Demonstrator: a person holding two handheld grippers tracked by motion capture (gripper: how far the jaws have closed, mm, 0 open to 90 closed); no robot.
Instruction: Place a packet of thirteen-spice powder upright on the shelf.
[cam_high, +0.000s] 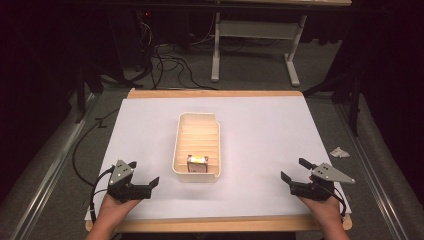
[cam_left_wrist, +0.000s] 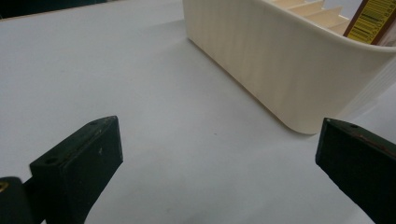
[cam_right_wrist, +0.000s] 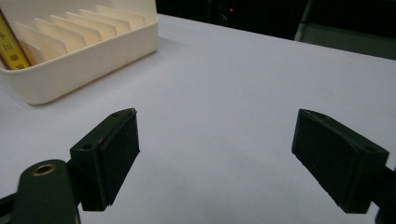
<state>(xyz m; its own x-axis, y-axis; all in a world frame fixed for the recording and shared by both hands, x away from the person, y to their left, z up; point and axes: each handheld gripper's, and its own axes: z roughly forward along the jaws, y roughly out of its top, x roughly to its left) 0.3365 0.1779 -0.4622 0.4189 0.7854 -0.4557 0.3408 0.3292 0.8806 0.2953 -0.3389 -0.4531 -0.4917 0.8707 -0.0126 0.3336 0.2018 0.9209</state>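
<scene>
Two hand-held grippers rest low on the white worktop (cam_high: 260, 130), with nothing between their jaws. The left hand-held gripper (cam_high: 146, 172) has its jaws wide apart, and so does the right hand-held gripper (cam_high: 295, 170). Between them sits a cream tray (cam_high: 178, 150) with slots. One small box (cam_high: 197, 163) stands in the slot nearest the person. Its yellow label is too blurry to read, and the gripper views cut it off.
</scene>
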